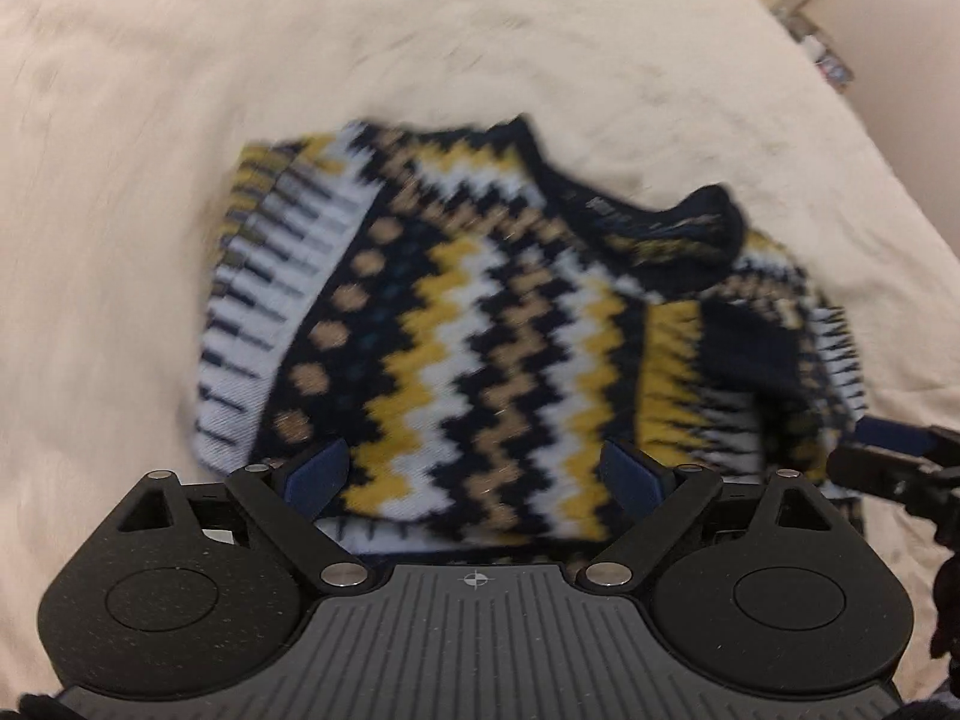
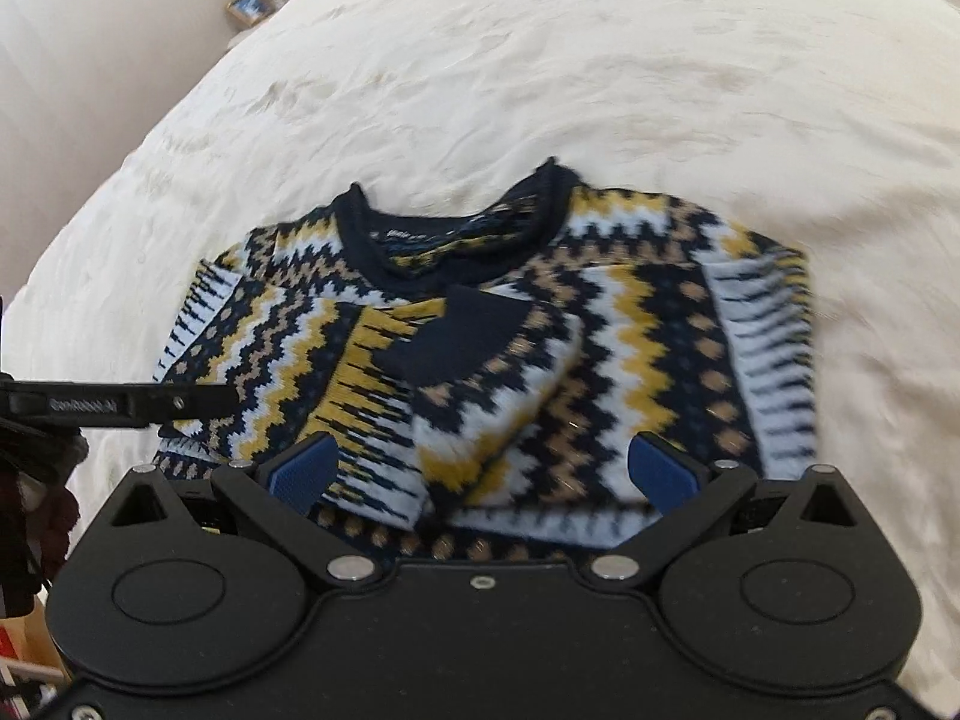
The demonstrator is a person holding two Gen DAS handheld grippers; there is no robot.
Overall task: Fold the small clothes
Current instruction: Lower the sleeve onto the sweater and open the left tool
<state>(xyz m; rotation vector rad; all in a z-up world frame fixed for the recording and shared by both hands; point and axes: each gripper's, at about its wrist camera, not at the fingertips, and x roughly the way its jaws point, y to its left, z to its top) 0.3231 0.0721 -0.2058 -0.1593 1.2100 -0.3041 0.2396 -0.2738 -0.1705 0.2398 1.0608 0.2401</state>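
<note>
Lying flat on bed [image 2: 600,60], sweater [image 2: 480,324] showing both sleeves crossed inward over chest. Left gripper [image 1: 474,474] and right gripper [image 2: 480,468] hovering at hem, fingers spread open, gripping nothing, probably lining up for bottom-to-collar fold.

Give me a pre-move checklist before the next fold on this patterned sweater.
1. Left gripper open, holding nothing: ok.
2. Right gripper open, holding nothing: ok.
3. Sleeves folded in over the sweater body, with one dark cuff lying on the chest: ok.
4. Sweater lying flat on the cream bedding: not ok, the middle sleeve is bunched.
5. Hem edge within reach of both pairs of fingers: cannot tell, the gripper bodies hide it.
6. Collar at the far end, away from the grippers: ok.
</note>
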